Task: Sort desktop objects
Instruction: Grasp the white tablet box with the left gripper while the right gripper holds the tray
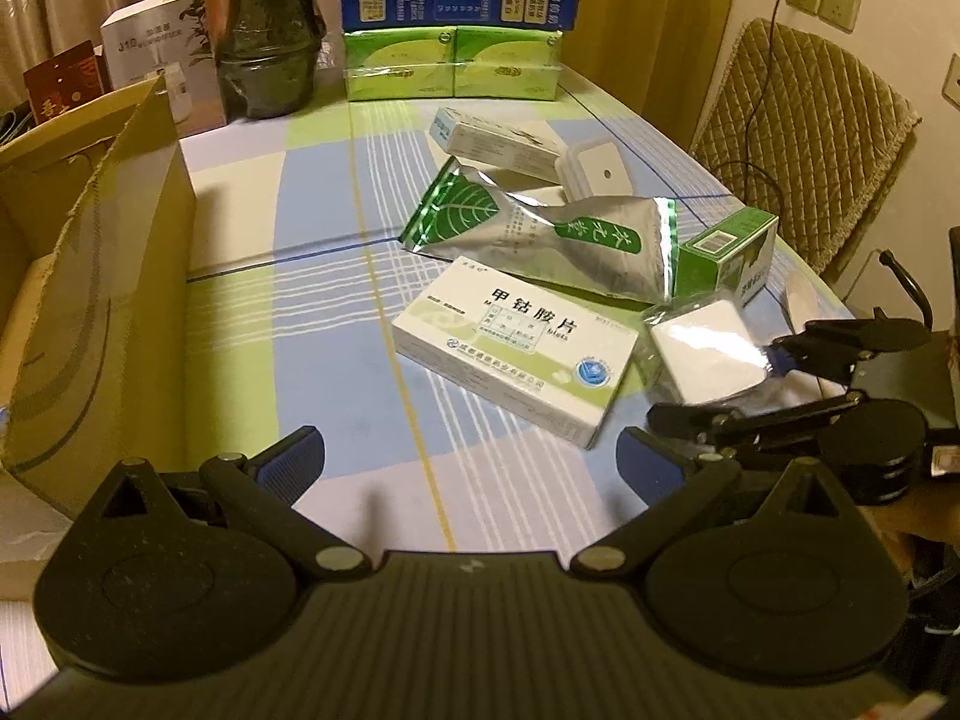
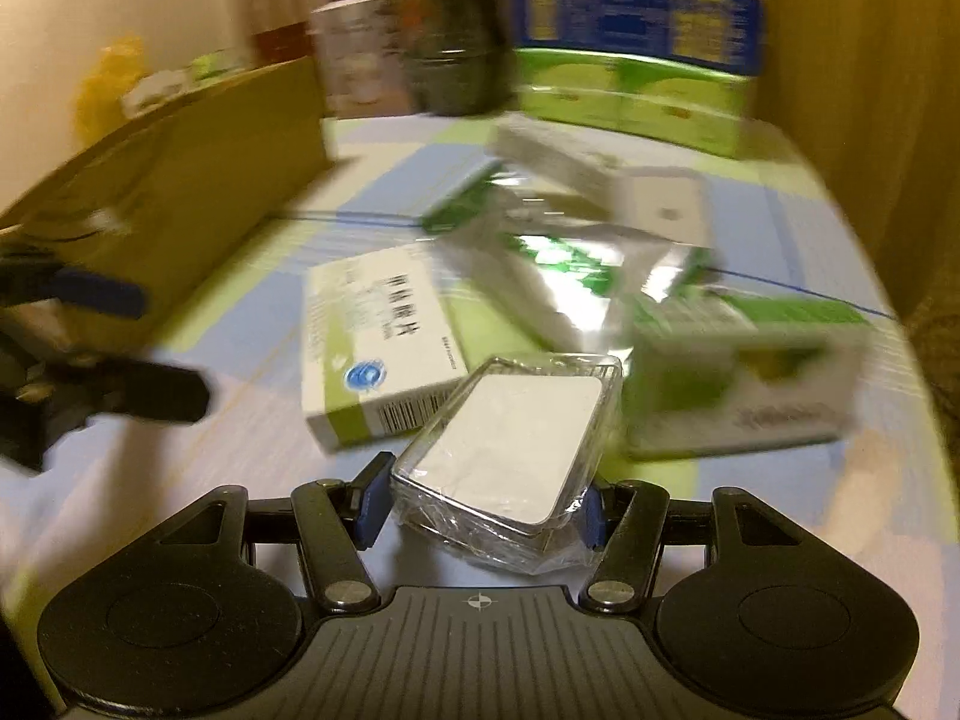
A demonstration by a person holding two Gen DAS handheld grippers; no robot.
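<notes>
Left-wrist view, left to right. At the left edge stands an open cardboard box (image 1: pixel 96 276), flaps up, probably the bin for sorted items. At lower centre the left gripper (image 1: pixel 468 450) has its jaws wide apart and empty, pointing down over the checked tablecloth (image 1: pixel 312 312), apparently waiting. Mid-frame lie a white-and-green medicine box (image 1: pixel 510 354) and a crumpled foil pouch (image 1: pixel 540 234), the pouch's lower edge under the box; both appear unsorted. At right, the right gripper (image 1: pixel 714 384) is clamped on a plastic-wrapped white pack (image 1: pixel 702 354). The right-wrist view shows the pack (image 2: pixel 510 450) pinched at its near end between both pads, tilted.
</notes>
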